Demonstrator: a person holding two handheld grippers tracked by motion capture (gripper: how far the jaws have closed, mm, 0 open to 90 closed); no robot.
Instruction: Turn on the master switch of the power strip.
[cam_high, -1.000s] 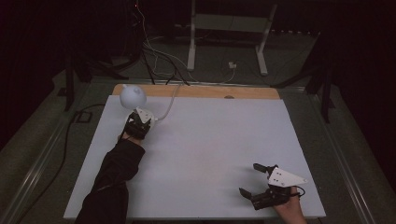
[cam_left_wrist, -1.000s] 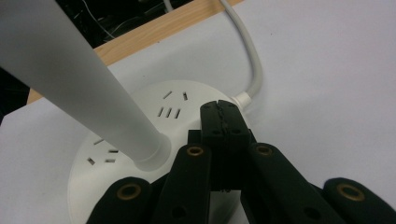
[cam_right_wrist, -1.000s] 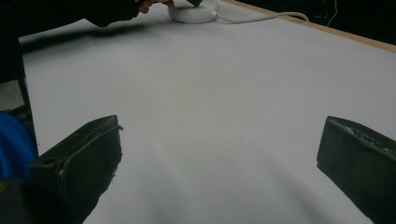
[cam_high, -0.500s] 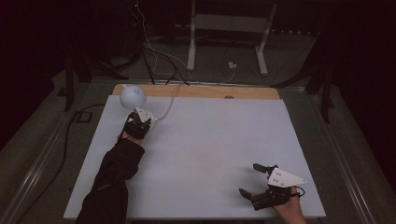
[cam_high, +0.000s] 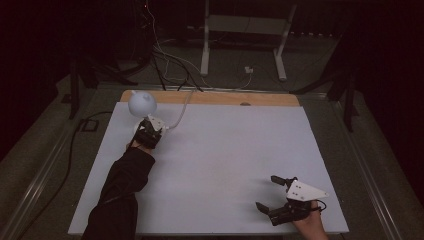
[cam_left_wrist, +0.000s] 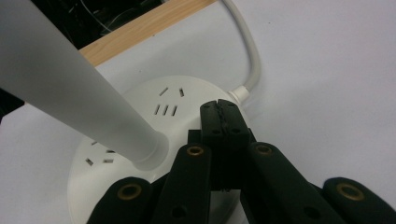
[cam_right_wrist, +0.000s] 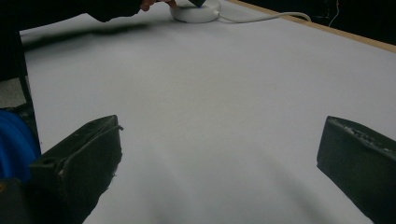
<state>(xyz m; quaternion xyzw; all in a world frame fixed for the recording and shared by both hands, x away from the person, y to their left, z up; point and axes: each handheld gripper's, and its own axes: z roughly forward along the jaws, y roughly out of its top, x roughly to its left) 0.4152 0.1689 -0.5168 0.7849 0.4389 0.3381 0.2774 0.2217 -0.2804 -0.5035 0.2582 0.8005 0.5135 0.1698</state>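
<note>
White plastic makes up the desk lamp base (cam_left_wrist: 140, 140), a round disc with socket slots in its top that sits at the far left of the counter (cam_high: 225, 165), just inside the wooden edge strip (cam_left_wrist: 140, 28). The left tongs (cam_left_wrist: 223, 119) are pressed fully together with nothing between them, their tips resting on or just above the base near where the cord (cam_left_wrist: 247, 51) enters, probably at a switch. A hard or off-centre push could slide the light base across the smooth sheet or rock the tilted stem (cam_left_wrist: 70, 79) and its globe head (cam_high: 142, 104). The tips might also slip into a socket slot or snag the cord. The right tongs (cam_high: 272, 192) hang wide open and empty near the front right, too far to steady anything.
</note>
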